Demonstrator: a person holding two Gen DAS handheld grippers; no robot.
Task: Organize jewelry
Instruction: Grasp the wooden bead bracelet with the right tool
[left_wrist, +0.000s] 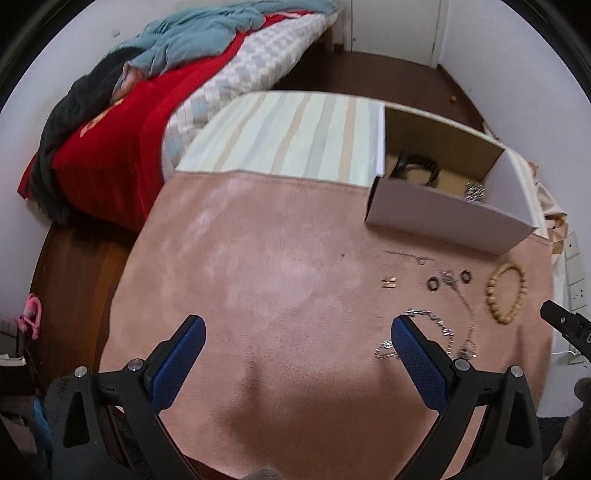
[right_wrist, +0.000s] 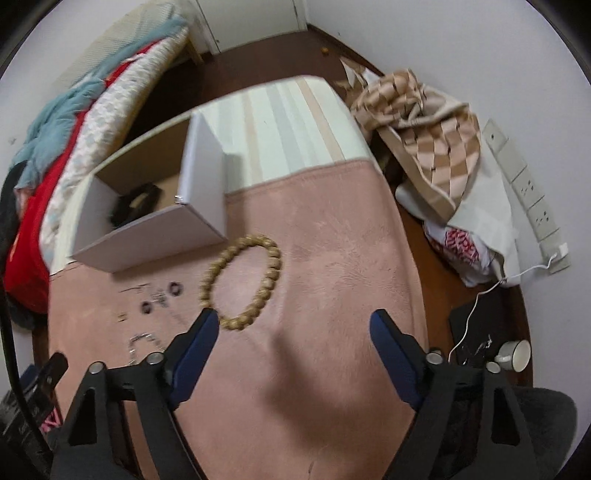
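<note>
A: What is seen on the worktop (left_wrist: 280, 280)?
B: A pink, suede-like cloth (right_wrist: 332, 236) is spread over it. A bead bracelet (right_wrist: 242, 278) of round wooden beads is laid at 12 o'clock of the right tongs (right_wrist: 293, 321), just beside the left fingertip. Two dark rings (left_wrist: 433, 284), a thin chain (left_wrist: 463, 306) and a silver link bracelet (left_wrist: 430, 317) are scattered at 1 o'clock of the left tongs (left_wrist: 297, 326).
A: And the box (left_wrist: 448, 218)?
B: An open white cardboard box is set at 1 o'clock; a black band (left_wrist: 417, 168) and something glittery are held inside.
A: How are the tongs posed?
B: Both are held wide apart, empty, angled down over the cloth.
</note>
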